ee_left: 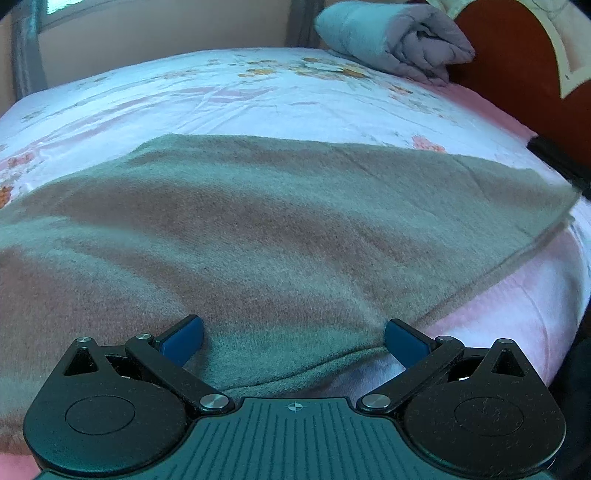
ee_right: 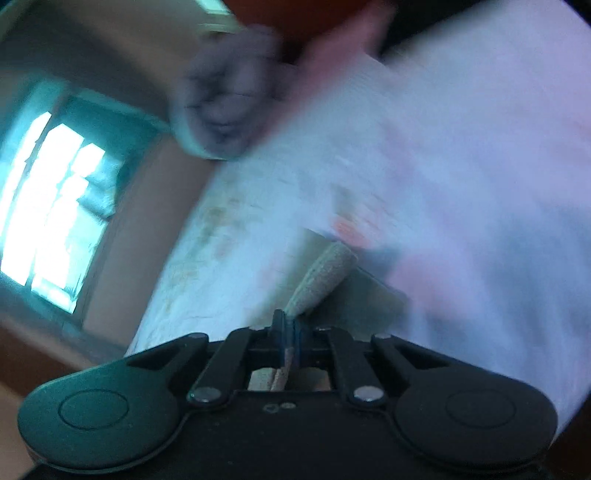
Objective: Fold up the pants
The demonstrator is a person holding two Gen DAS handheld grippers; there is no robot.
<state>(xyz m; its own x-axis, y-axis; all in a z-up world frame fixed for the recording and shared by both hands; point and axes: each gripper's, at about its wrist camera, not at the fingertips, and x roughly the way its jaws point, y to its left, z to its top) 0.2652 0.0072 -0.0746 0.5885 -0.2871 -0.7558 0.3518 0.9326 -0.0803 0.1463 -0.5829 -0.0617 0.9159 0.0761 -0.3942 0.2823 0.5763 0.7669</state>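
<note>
Bed [ee_left: 258,99] surface beyond the pants [ee_left: 258,229] lies bare and open to the far edge. Rolled quilt [ee_left: 391,37] blocks the far right corner, against the headboard [ee_left: 517,66]. Wall [ee_left: 166,33] closes the far side. Bare strip of bed right of the pants, passable.

Bed w/ floral sheet [ee_left: 258,99], white & pink, orange flowers near far end. Rolled grey quilt [ee_left: 391,40] sits at far right corner, touching red-brown headboard [ee_left: 517,66]. Beige wall [ee_left: 166,33] behind bed. Bright window [ee_right: 55,206] at left in right wrist view, pic blurred.
</note>
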